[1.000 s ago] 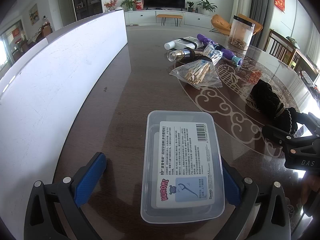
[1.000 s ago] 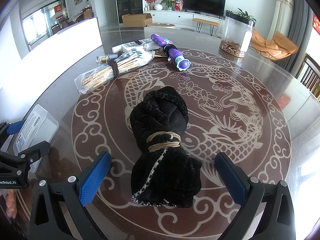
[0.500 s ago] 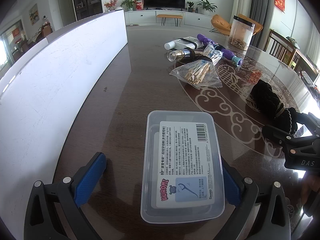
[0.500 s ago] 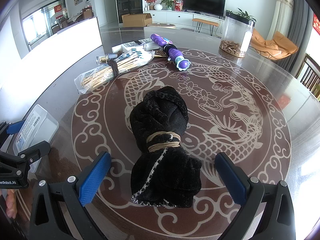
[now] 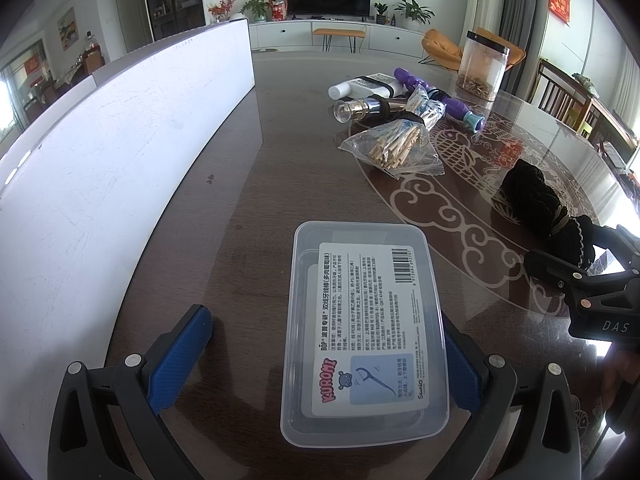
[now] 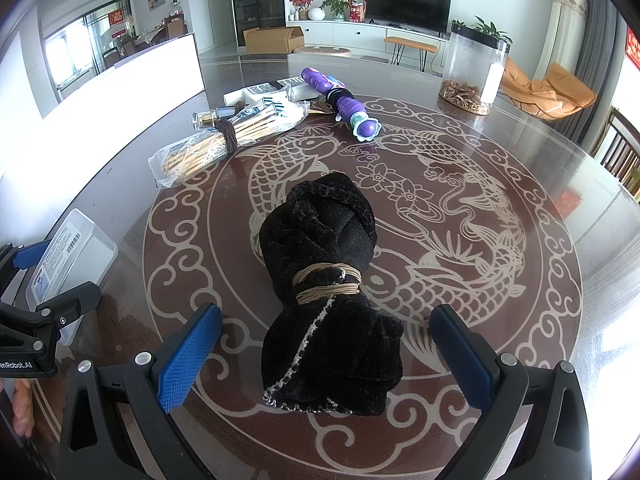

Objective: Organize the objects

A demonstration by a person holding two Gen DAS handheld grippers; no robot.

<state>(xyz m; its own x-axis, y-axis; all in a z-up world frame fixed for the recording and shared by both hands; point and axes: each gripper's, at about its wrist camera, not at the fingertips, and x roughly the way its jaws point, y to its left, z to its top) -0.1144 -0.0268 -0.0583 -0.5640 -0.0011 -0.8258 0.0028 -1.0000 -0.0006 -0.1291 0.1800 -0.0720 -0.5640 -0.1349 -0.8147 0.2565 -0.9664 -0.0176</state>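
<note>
A clear plastic box [image 5: 364,332] with a Kuromi floss label lies flat on the dark table between the blue pads of my open left gripper [image 5: 320,364]; its right side sits against the right pad, the left pad stands apart. A black rolled cloth [image 6: 326,300] tied with tan cord lies between the pads of my open right gripper [image 6: 326,356], untouched. The box [image 6: 68,256] and left gripper show at the left of the right wrist view; the cloth [image 5: 536,200] and right gripper show at the right of the left wrist view.
Farther back lie a bag of wooden sticks [image 5: 396,148], a small glass bottle [image 5: 360,109], a white tube [image 5: 364,86] and a purple toy [image 6: 344,104]. A clear jar [image 6: 474,70] stands at the back right. A white panel [image 5: 104,168] runs along the table's left.
</note>
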